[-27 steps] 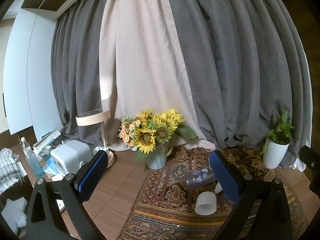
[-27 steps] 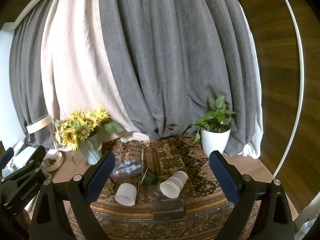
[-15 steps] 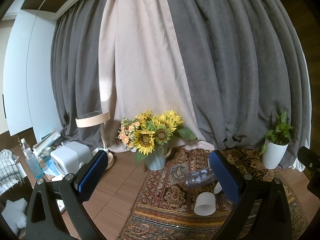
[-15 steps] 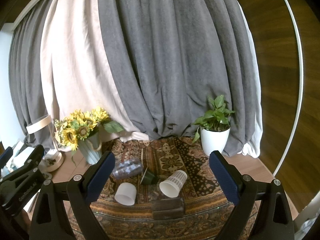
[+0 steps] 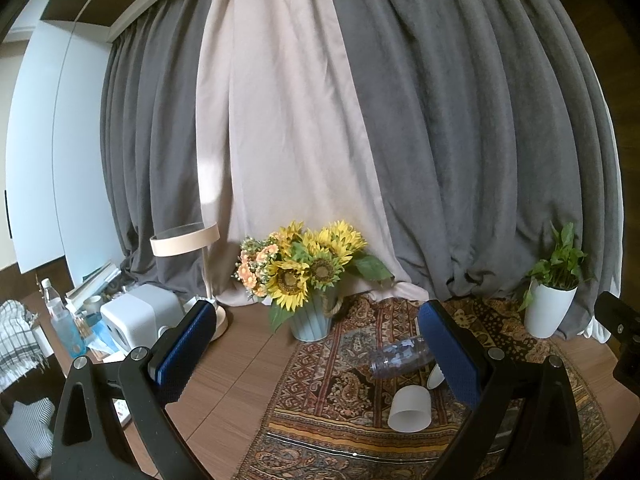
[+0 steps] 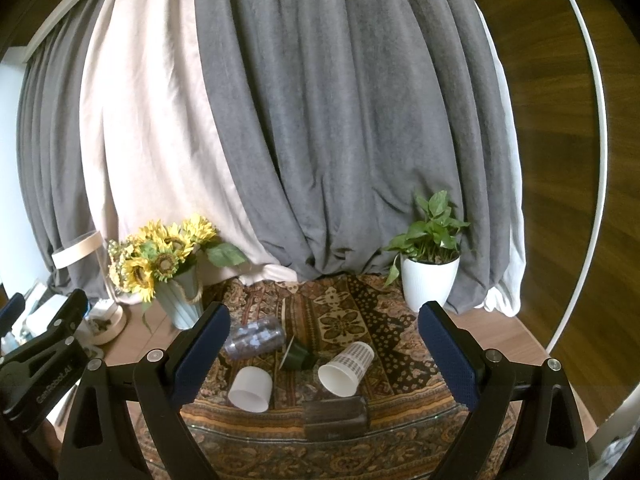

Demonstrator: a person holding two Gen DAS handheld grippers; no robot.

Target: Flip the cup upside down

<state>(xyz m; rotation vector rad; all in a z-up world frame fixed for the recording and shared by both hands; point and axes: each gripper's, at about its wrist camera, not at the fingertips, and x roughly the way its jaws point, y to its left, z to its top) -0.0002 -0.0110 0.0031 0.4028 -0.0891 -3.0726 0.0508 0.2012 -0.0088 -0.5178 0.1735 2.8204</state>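
Observation:
Several cups lie on their sides on a patterned rug (image 6: 352,320). A plain white cup (image 6: 251,389) lies at the front left; it also shows in the left wrist view (image 5: 409,408). A dotted paper cup (image 6: 346,368) lies to its right, mouth towards me. A clear plastic cup (image 6: 254,337) and a dark green cup (image 6: 297,356) lie behind them. A dark glass (image 6: 335,417) lies at the front. My right gripper (image 6: 320,354) is open and empty above and before the cups. My left gripper (image 5: 316,356) is open and empty, to the left of them.
A sunflower vase (image 6: 182,304) stands at the rug's back left and a white plant pot (image 6: 429,285) at the back right. A lamp (image 5: 188,240), a white box (image 5: 138,316) and bottles (image 5: 64,326) crowd the left side. Curtains hang behind.
Both grippers have drifted only slightly. The cups have not moved and both grippers stay open.

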